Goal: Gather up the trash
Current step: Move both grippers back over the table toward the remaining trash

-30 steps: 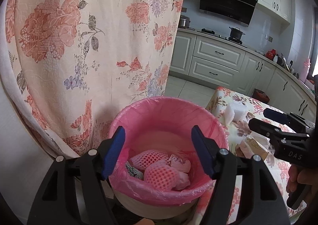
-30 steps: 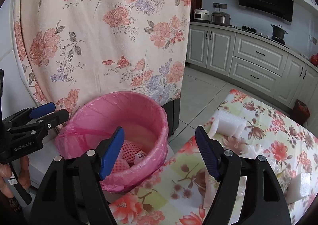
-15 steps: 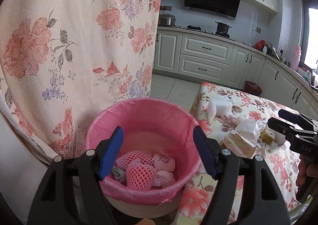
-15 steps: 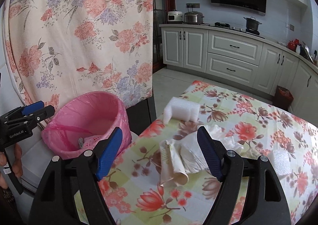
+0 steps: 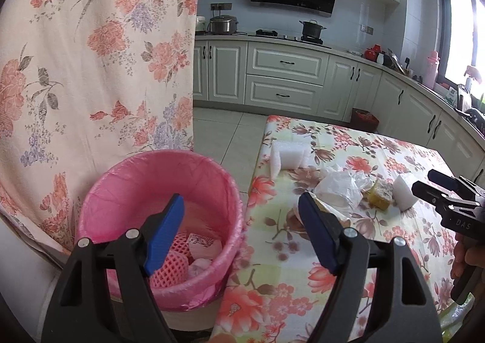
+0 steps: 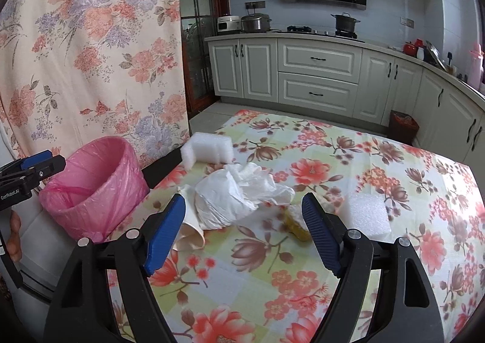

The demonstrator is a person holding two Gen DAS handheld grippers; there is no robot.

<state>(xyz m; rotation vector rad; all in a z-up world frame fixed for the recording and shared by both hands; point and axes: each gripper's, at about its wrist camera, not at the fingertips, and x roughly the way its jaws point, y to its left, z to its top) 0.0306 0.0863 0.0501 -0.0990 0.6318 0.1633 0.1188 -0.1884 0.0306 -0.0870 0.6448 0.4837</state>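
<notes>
A pink-lined bin [image 5: 136,191] stands off the table's left end, with pink foam nets [image 5: 168,267] and wrappers inside. My left gripper [image 5: 241,200] hovers over the bin's right rim and the table edge, its jaws opening with nothing between them. On the floral table [image 6: 242,267] lie a crumpled white plastic bag [image 6: 230,197], a tipped paper cup [image 6: 189,231], a yellow-brown scrap [image 6: 295,221] and two white foam pieces [image 6: 209,149] [image 6: 366,215]. My right gripper [image 6: 243,200] is open just short of the bag, holding nothing. The bin [image 6: 91,191] sits to its left.
A flowered curtain [image 5: 91,70] hangs behind the bin. Grey kitchen cabinets [image 5: 285,79] and a counter with pots run along the back and right. A small red basket [image 5: 365,118] stands on the floor past the table's far end.
Both views have swung right, from the bin toward the table. The left jaws have spread wider. The bag, cup and scrap now lie just ahead of the right fingers.
</notes>
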